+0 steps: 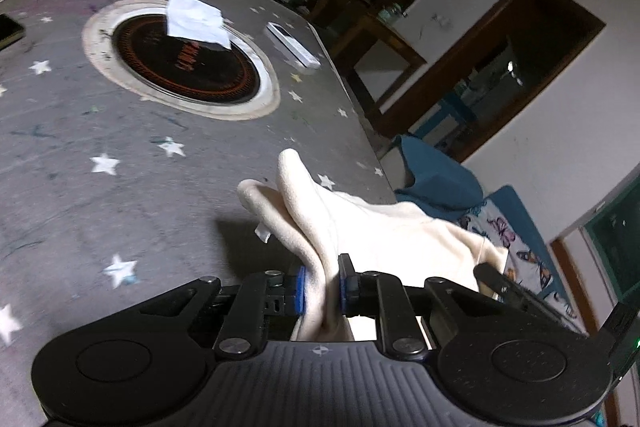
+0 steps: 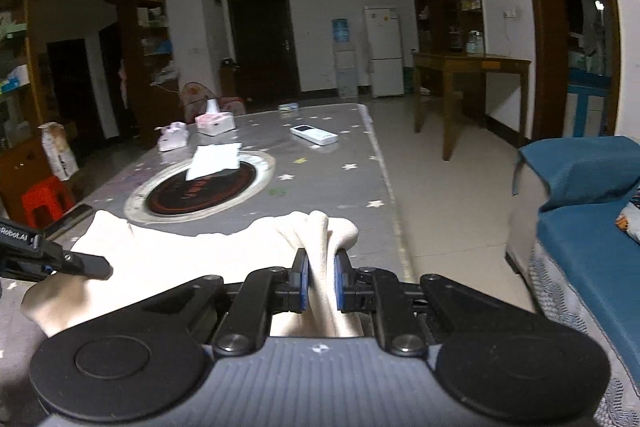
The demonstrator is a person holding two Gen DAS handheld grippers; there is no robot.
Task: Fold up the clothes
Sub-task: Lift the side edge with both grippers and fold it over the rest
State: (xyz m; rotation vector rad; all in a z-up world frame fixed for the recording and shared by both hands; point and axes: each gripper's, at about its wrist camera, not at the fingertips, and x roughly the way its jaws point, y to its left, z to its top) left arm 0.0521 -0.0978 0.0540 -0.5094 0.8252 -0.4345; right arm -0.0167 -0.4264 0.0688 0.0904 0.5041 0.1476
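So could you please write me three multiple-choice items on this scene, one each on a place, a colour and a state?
1. Where does the white sheet of paper lie?
A. on the round burner
B. on the sofa
C. on the floor

2. What colour is the garment?
A. red
B. cream
C. green

3. How do the grippers stand?
A. both open
B. one shut
C. both shut on the garment

Key: A, the paper overlaps the burner set in the table; B, the garment is cream; C, the left gripper and the right gripper each pinch its cloth.
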